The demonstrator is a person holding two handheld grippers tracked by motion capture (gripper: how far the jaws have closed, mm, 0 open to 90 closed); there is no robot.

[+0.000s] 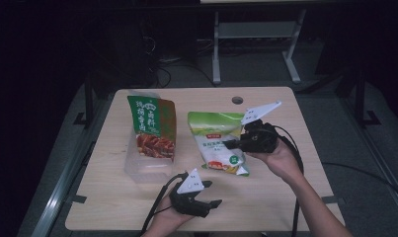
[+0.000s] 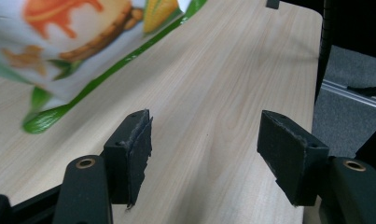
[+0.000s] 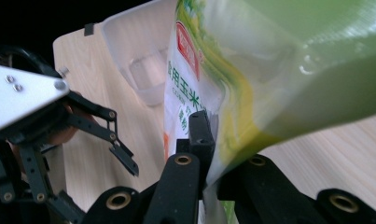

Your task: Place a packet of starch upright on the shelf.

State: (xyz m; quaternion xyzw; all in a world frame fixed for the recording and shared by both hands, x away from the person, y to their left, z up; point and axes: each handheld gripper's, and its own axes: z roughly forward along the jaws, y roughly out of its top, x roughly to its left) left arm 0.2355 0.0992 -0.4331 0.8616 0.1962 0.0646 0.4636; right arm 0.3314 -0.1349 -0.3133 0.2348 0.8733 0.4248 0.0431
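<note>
A green and white snack bag (image 1: 217, 140) lies tilted at the table's middle, and my right gripper (image 1: 234, 144) is shut on its right edge. In the right gripper view the bag (image 3: 269, 70) hangs over the jaws of that gripper (image 3: 212, 151), pinched between them. My left gripper (image 1: 212, 193) rests near the front edge, open, with nothing between its pads (image 2: 139, 144). The bag's lower corner (image 2: 59, 42) lies ahead of it to the left, apart from the jaws. A red and green bag (image 1: 152, 126) stands in a clear plastic tub (image 1: 142, 168).
The light wood table (image 1: 275, 192) has a round cable hole (image 1: 237, 100) at the back. Bare wood lies at the front right and left. The tub (image 3: 139, 60) stands just behind the held bag. Cables trail off the front edge. Dark floor and a desk frame lie beyond.
</note>
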